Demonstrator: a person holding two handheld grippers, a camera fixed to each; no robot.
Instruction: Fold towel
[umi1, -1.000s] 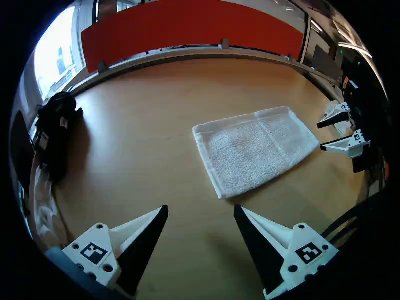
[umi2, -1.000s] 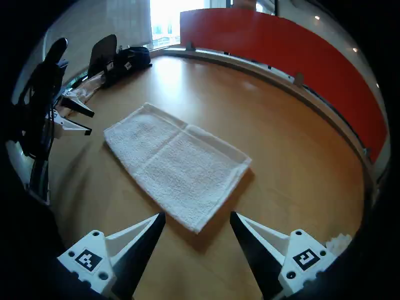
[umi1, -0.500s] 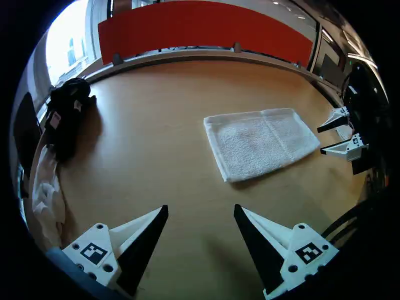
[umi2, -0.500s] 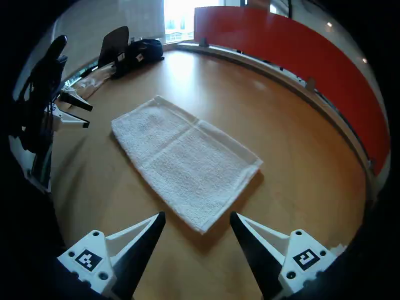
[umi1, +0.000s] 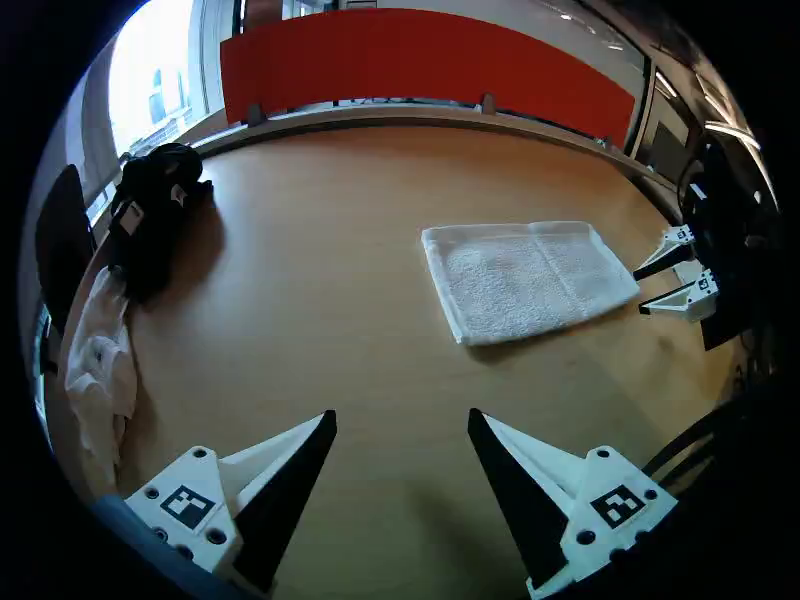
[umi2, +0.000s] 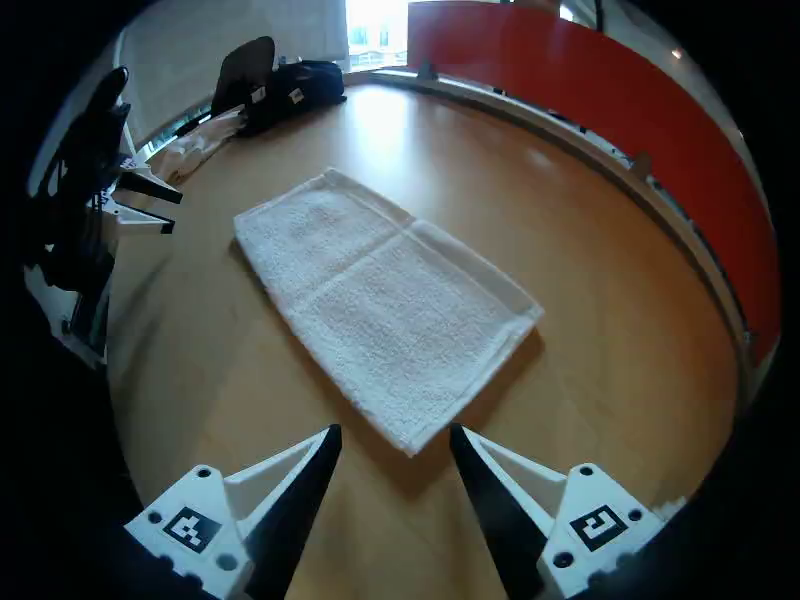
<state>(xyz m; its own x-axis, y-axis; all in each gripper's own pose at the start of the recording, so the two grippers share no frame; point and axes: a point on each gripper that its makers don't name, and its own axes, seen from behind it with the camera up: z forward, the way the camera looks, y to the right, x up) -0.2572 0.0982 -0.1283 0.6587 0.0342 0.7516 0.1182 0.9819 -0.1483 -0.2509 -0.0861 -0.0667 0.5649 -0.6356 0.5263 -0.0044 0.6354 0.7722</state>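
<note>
The towel (umi2: 385, 320) lay folded flat on the table (umi2: 620, 330). In the right gripper view its long axis ran diagonally, with one corner pointing into the gap of the right gripper (umi2: 393, 430), just short of the spread, empty fingers. The left gripper (umi1: 400, 414), also spread and empty, stood well apart from the towel. The left gripper view showed a white cloth (umi1: 95, 380) beside a black bag (umi1: 150, 215).

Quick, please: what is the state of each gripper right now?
Left gripper: open, holding nothing.
Right gripper: open, holding nothing, by a corner of the towel.
</note>
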